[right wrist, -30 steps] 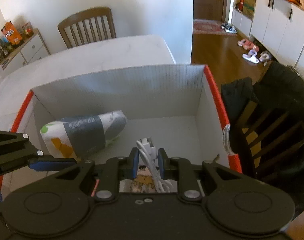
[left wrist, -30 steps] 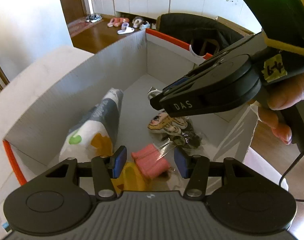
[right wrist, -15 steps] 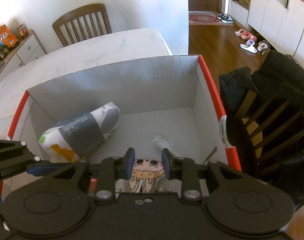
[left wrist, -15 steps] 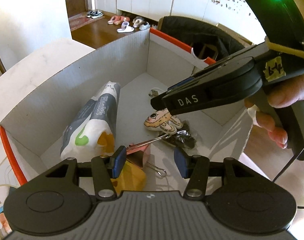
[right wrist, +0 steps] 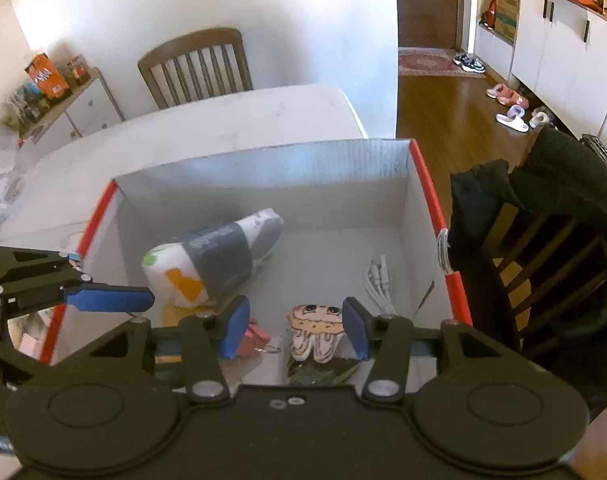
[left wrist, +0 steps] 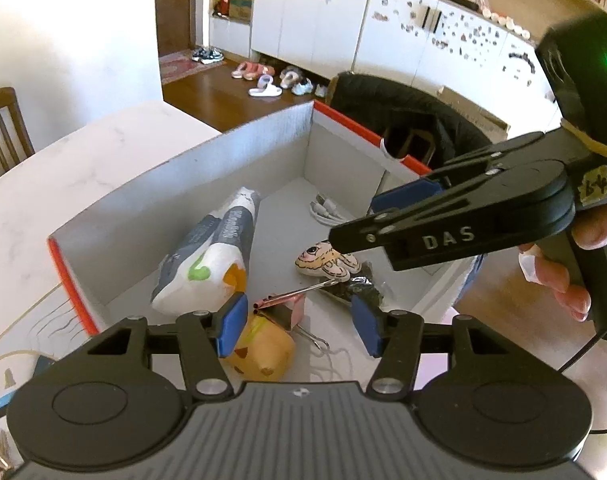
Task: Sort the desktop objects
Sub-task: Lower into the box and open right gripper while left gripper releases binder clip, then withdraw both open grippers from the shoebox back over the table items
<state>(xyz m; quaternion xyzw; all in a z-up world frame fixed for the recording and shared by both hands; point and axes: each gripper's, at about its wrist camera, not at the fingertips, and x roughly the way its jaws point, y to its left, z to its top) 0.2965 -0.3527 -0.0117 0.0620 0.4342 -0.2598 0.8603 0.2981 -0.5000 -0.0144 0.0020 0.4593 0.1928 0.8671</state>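
A white cardboard box with orange rims [left wrist: 171, 184] [right wrist: 263, 168] sits on the white table. Inside lie a tissue pack [left wrist: 207, 256] [right wrist: 215, 260], a coiled white cable [left wrist: 327, 210] [right wrist: 379, 284], a cartoon-face charm [left wrist: 327, 262] [right wrist: 315, 328], a pink binder clip [left wrist: 283, 306] [right wrist: 255, 336], a yellow toy [left wrist: 263, 348] and a dark foil wrapper [left wrist: 363, 290]. My left gripper [left wrist: 299, 326] is open and empty above the box's near end. My right gripper [right wrist: 295, 332] is open and empty above the charm; it also shows in the left wrist view [left wrist: 443, 216].
A wooden chair [right wrist: 199, 68] stands at the table's far side. Another chair with a black jacket [right wrist: 543, 216] stands right of the box. A pink item [right wrist: 29, 346] lies on the table left of the box. Papers [left wrist: 19, 344] lie left of the box.
My right gripper opened and let go of the white cable, which now lies in the box's far right corner. Both grippers rose and pulled back from the box. The pink clip now lies in the box.
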